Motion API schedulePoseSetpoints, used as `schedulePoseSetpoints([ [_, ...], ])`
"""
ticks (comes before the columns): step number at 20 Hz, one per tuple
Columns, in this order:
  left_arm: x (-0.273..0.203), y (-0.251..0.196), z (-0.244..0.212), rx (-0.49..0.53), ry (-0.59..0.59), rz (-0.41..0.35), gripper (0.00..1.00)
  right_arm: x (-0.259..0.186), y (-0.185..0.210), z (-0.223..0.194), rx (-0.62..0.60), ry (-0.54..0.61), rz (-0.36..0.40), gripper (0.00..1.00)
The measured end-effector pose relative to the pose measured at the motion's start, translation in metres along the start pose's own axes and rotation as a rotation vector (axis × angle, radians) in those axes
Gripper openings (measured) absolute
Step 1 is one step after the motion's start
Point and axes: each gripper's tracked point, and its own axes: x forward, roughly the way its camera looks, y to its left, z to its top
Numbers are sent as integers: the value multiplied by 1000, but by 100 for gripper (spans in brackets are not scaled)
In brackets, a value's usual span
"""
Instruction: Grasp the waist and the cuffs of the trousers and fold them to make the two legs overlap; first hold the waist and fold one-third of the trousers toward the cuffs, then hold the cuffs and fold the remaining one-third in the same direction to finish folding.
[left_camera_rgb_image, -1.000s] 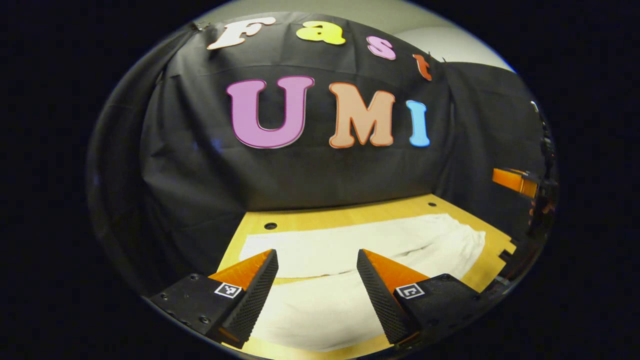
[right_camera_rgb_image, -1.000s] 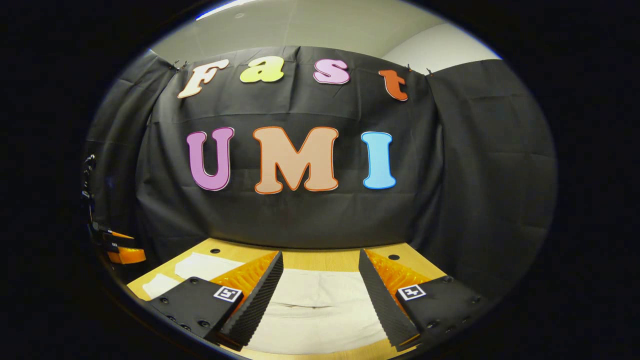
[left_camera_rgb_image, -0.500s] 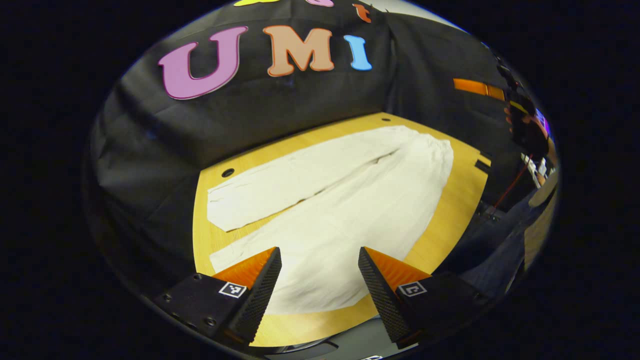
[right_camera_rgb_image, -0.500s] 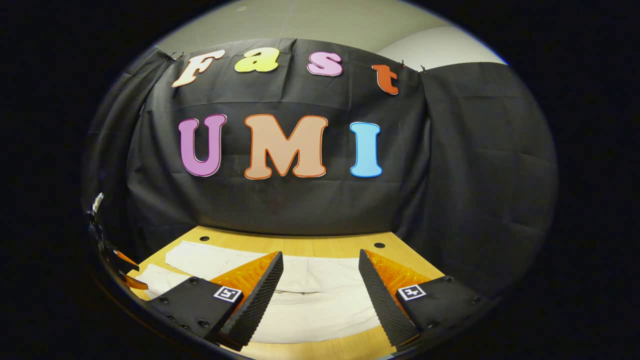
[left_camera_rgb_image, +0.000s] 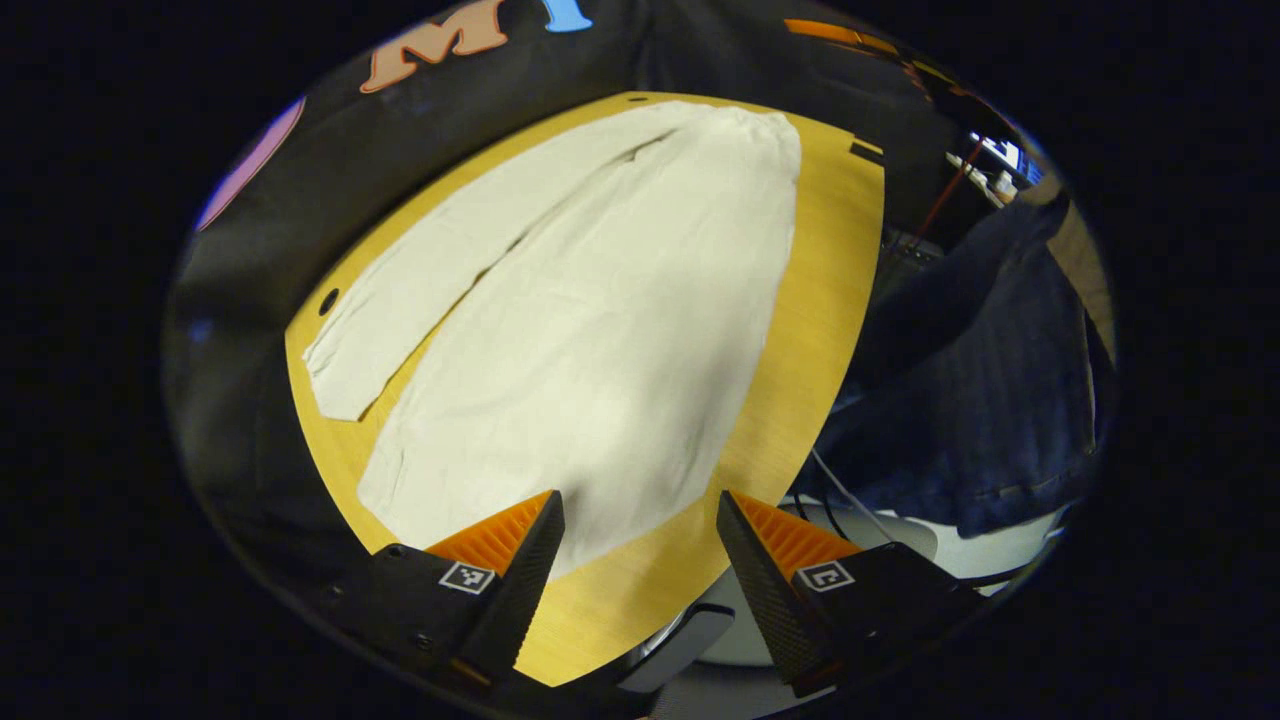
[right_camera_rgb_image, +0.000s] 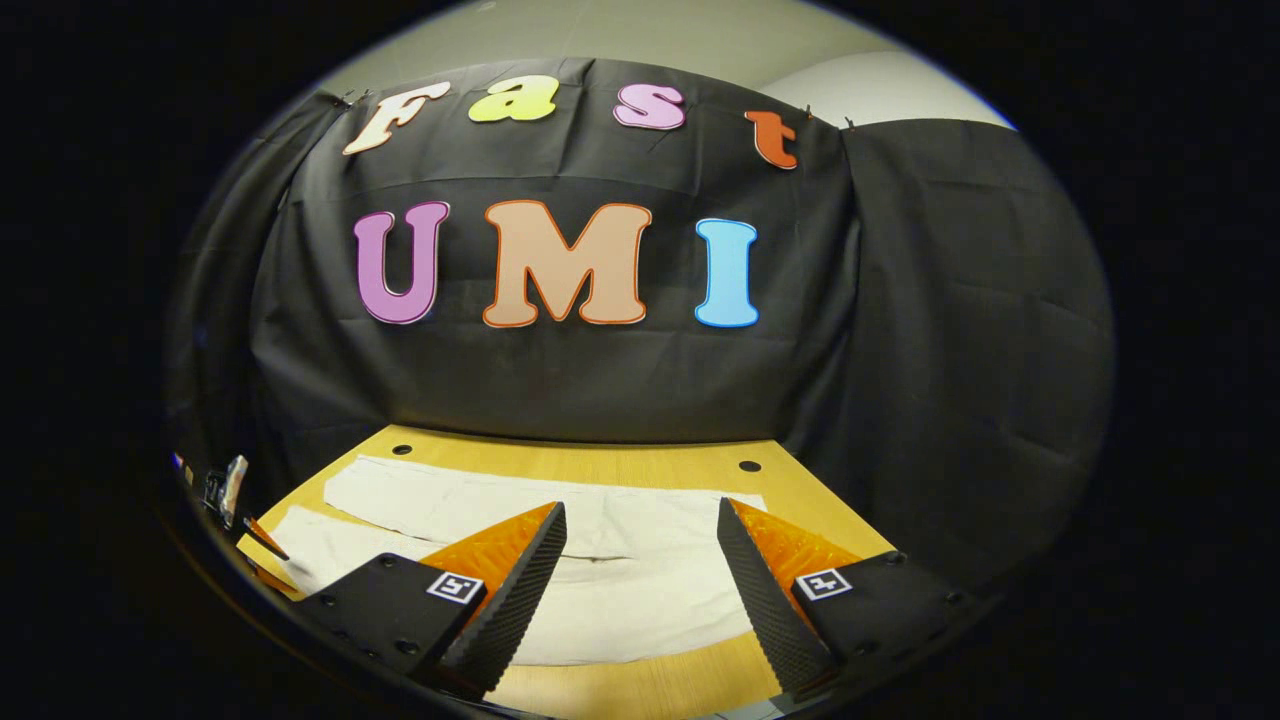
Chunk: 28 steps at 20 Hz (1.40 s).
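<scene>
A black cloth wall (right_camera_rgb_image: 620, 380) backs a wooden desk (left_camera_rgb_image: 800, 330), and pale trousers (left_camera_rgb_image: 590, 330) lie flat on the desk.

In the left gripper view, the left hand-held gripper (left_camera_rgb_image: 640, 545) hangs above the near edge of the desk, its fingers spread apart with nothing between them. The trousers stretch away ahead of it: the nearer leg's cuff (left_camera_rgb_image: 480, 500) lies just ahead of its fingers, slightly to its left, and the second leg (left_camera_rgb_image: 420, 280) splits off farther left, ending in its own cuff. The two legs lie side by side, not overlapped, and the waist (left_camera_rgb_image: 750, 130) sits at the far end, well ahead of the gripper. To its right, beyond the desk edge, a person's dark clothing (left_camera_rgb_image: 990, 380) shows, with a few cables (left_camera_rgb_image: 840, 490) below it.

In the right gripper view, the right hand-held gripper (right_camera_rgb_image: 640, 555) hovers low over the desk with its fingers also spread wide and empty. The trousers (right_camera_rgb_image: 620, 600) lie directly ahead of and under those fingers, running off to its left. Two round holes (right_camera_rgb_image: 749, 466) mark the desk ahead, near the wall. At the far left edge a small part of the other gripper (right_camera_rgb_image: 235, 500) is visible.
</scene>
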Motion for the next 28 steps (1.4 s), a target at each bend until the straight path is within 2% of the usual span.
schedulePoseSetpoints([
  [7,6,-2,-24,87,128,-44,90,5,4,-14,-30,37,19,97],
  [20,16,-5,-31,134,259,-119,83,26,5,-34,-43,98,63,98],
  [22,16,-3,-31,138,273,-119,80,34,4,-38,-50,111,83,97],
  [25,17,2,-31,126,299,-113,67,44,5,-40,-54,126,128,98],
  [28,19,8,-27,120,310,-101,59,57,4,-48,-68,144,173,98],
])
